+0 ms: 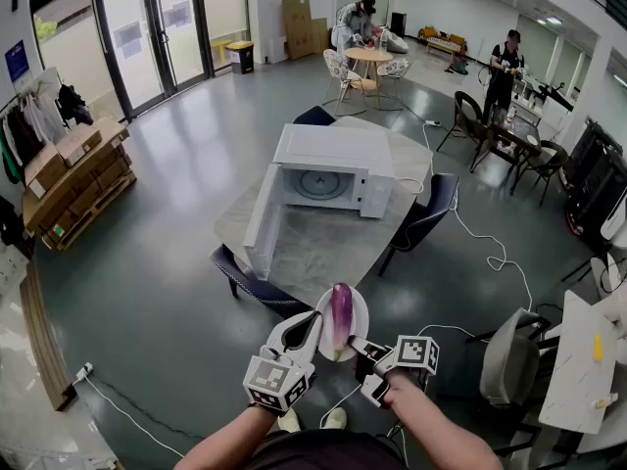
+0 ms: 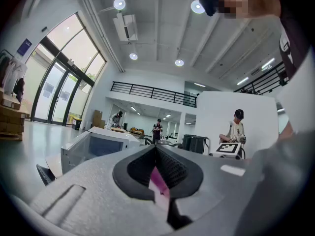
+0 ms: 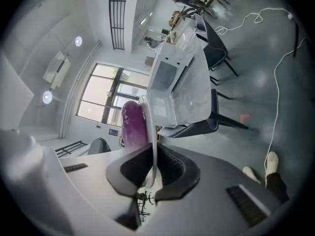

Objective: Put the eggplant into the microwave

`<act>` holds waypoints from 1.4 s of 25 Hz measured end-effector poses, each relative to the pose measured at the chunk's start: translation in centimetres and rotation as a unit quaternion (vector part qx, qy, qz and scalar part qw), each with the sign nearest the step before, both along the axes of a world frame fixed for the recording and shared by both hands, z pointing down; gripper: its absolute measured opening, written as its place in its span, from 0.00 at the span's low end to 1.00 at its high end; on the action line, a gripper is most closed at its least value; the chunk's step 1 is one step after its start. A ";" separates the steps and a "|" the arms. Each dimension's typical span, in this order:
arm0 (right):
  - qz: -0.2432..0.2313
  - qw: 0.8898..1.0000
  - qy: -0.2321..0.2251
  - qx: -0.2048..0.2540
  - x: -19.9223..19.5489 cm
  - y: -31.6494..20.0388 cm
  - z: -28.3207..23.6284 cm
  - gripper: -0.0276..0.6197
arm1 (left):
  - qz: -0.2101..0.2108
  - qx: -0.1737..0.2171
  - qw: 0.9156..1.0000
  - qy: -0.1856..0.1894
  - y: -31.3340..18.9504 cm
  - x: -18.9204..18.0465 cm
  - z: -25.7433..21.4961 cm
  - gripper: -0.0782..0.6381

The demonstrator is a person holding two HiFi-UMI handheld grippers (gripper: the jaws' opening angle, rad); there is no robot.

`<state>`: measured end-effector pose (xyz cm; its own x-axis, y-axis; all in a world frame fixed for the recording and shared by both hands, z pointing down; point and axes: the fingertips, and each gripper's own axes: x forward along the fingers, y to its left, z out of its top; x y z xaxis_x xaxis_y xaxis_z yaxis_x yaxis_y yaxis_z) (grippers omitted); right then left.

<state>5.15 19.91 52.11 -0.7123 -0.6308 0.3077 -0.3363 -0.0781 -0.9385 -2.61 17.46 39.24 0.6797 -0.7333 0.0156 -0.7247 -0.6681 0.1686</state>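
Observation:
A purple eggplant (image 1: 340, 319) lies on a small white plate (image 1: 360, 313) in front of me. My right gripper (image 1: 361, 347) is shut on the plate's near rim. In the right gripper view the plate (image 3: 149, 114) runs edge-on between the jaws of the right gripper (image 3: 153, 154), with the eggplant (image 3: 132, 124) on its left face. My left gripper (image 1: 313, 319) reaches the plate's left rim, jaw tips together. The left gripper (image 2: 157, 149) shows only a pink and white sliver through its hollow. The white microwave (image 1: 328, 169) stands on the table (image 1: 323, 248), door (image 1: 263, 218) swung open.
A dark chair (image 1: 250, 284) stands between me and the table, another (image 1: 426, 213) at its right. A white cable (image 1: 490, 253) trails over the grey floor. A white table (image 1: 578, 380) is at the right, stacked boxes (image 1: 73, 169) at the left, people at the back.

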 end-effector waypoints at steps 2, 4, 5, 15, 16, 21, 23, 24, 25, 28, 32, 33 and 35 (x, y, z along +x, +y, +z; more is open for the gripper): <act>0.000 1.000 0.001 -0.001 0.0 0.2 0.0 0.08 | -0.001 0.000 1.000 0.000 0.2 0.1 -0.1 0.12; -0.001 1.000 0.002 -0.001 0.1 0.3 0.0 0.08 | -0.001 0.001 1.000 0.000 0.3 0.1 -0.1 0.12; -0.002 1.000 0.002 -0.002 0.1 0.3 0.0 0.08 | -0.001 0.001 1.000 0.000 0.3 0.2 -0.1 0.12; 0.004 1.000 -0.006 -0.013 0.6 0.8 0.1 0.08 | 0.001 -0.002 1.000 -0.004 0.8 0.9 0.3 0.12; 0.006 1.000 -0.007 -0.015 0.8 0.8 0.2 0.08 | 0.001 -0.001 1.000 -0.005 0.8 1.0 0.3 0.12; 0.006 1.000 -0.013 -0.015 1.3 0.5 0.1 0.08 | -0.001 0.003 1.000 -0.006 0.8 1.2 0.1 0.12; 0.003 1.000 -0.013 -0.015 1.6 0.4 0.1 0.08 | -0.003 0.004 1.000 -0.007 0.9 1.4 0.1 0.12; 0.003 1.000 -0.013 -0.016 1.8 0.4 0.1 0.08 | -0.005 0.004 1.000 -0.007 0.9 1.5 0.1 0.12; 0.003 1.000 -0.014 -0.017 1.9 0.4 0.1 0.08 | -0.006 0.004 1.000 -0.008 1.0 1.6 0.2 0.12; 0.001 1.000 -0.021 -0.018 2.2 0.4 0.3 0.08 | -0.013 0.005 1.000 -0.009 1.0 1.8 0.2 0.12; -0.006 0.999 -0.028 -0.016 2.6 0.3 0.2 0.09 | -0.023 0.007 1.000 -0.010 0.9 2.2 0.1 0.12; -0.007 0.999 -0.029 -0.015 2.8 0.3 0.2 0.09 | -0.025 0.008 1.000 -0.010 0.9 2.3 0.0 0.12; -0.009 0.999 -0.034 -0.013 3.0 0.1 0.1 0.08 | -0.032 0.010 0.999 -0.010 0.9 2.5 -0.1 0.12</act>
<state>8.19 20.04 52.18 -0.7435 -0.6095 0.2750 -0.2741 -0.0972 -0.9568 -0.06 18.31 39.15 0.6307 -0.7759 0.0132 -0.7695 -0.6231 0.1402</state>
